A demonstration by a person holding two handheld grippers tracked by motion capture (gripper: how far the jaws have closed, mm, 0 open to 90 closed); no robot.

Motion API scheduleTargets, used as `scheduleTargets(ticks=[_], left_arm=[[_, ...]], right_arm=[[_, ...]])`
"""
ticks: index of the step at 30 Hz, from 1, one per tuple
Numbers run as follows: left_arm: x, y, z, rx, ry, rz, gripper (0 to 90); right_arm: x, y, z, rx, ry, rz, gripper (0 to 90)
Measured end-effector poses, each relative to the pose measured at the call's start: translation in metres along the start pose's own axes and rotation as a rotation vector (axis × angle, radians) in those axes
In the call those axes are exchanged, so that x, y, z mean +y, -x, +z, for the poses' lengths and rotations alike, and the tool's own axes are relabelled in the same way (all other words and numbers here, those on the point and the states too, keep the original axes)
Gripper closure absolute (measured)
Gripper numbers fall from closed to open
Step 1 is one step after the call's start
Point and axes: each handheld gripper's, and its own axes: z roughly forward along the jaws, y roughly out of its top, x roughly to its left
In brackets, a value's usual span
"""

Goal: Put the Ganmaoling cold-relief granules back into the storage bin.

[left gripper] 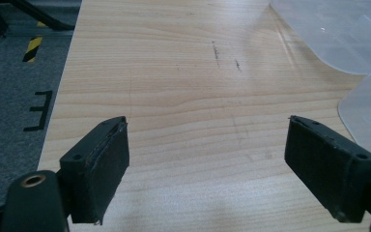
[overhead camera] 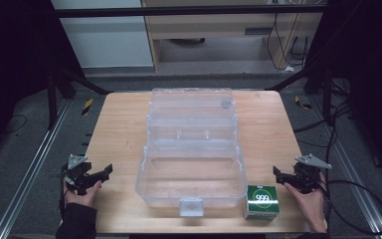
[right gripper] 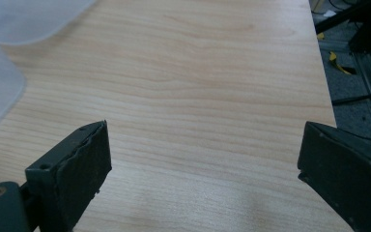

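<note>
A clear plastic box (overhead camera: 191,181) stands open in the middle of the wooden table (overhead camera: 124,119), its lid (overhead camera: 193,105) laid back behind it. A small green-and-white carton (overhead camera: 262,201) sits at the box's front right corner. My left gripper (overhead camera: 97,175) rests at the table's left edge, held by a hand, jaws wide apart with nothing between them. In the left gripper view its gripper (left gripper: 207,159) hangs over bare wood. My right gripper (overhead camera: 283,177) is at the right edge, to the right of the carton, also open and empty; in the right gripper view its gripper (right gripper: 205,169) frames bare tabletop.
The box's clear edge (left gripper: 362,96) shows at the right of the left gripper view and the clear edge (right gripper: 0,82) at the left of the right gripper view. Dark floor, metal frame legs and cables (overhead camera: 328,124) surround the table.
</note>
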Motion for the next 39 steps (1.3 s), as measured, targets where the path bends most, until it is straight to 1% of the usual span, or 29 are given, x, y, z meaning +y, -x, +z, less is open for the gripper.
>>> scheduleTargets(ticks=[3,5,7,9,10,12,13,16,17,20,22,25,29,36,37,39], left_arm=[[-0.003,0.003,-0.004,-0.001,-0.01,0.007,15.2],[-0.004,0.004,-0.006,-0.01,-0.007,0.016,15.0],[-0.005,0.005,-0.008,-0.006,-0.015,0.023,14.9],[-0.006,0.005,-0.009,-0.002,-0.014,0.021,14.9],[-0.007,0.005,-0.009,0.001,-0.021,0.021,14.9],[-0.008,0.006,-0.009,0.01,-0.025,0.022,14.9],[-0.008,0.006,-0.008,0.011,-0.03,0.023,15.1],[-0.009,0.008,-0.005,0.018,-0.047,0.031,15.1],[-0.009,0.008,-0.005,0.017,-0.05,0.033,15.1],[-0.01,0.01,-0.002,0.009,-0.061,0.046,15.1],[-0.01,0.012,-0.001,0.012,-0.066,0.055,15.1],[-0.01,0.013,0.001,0.009,-0.069,0.056,15.3],[-0.011,0.014,0.001,0.01,-0.07,0.067,15.3],[-0.011,0.016,0.003,0.012,-0.079,0.083,15.6],[-0.011,0.016,0.003,0.016,-0.078,0.093,15.6],[-0.012,0.016,0.003,0.017,-0.079,0.093,15.8]], right_arm=[[0.004,-0.001,-0.009,0.019,0.022,0.009,2.9],[0.008,-0.001,-0.015,0.024,0.035,0.007,1.9],[0.012,-0.002,-0.021,0.033,0.021,-0.011,0.5],[0.014,-0.003,-0.027,0.055,0.016,-0.038,0.6],[0.016,-0.003,-0.029,0.067,0.017,-0.057,0.5],[0.02,-0.005,-0.035,0.085,0.006,-0.078,0.5],[0.023,-0.005,-0.039,0.083,0.006,-0.1,0.8],[0.031,-0.005,-0.047,0.09,0.014,-0.118,2.4],[0.034,-0.005,-0.05,0.104,0.022,-0.127,2.9],[0.043,-0.007,-0.057,0.126,0.037,-0.158,4.1],[0.049,-0.009,-0.062,0.142,0.052,-0.18,4.2],[0.06,-0.015,-0.069,0.161,0.059,-0.23,4.4],[0.069,-0.023,-0.075,0.187,0.062,-0.295,4.4],[0.081,-0.04,-0.081,0.249,0.005,-0.432,3.9],[0.081,-0.042,-0.081,0.255,-0.005,-0.45,3.5],[0.083,-0.046,-0.082,0.263,-0.02,-0.484,3.4]])
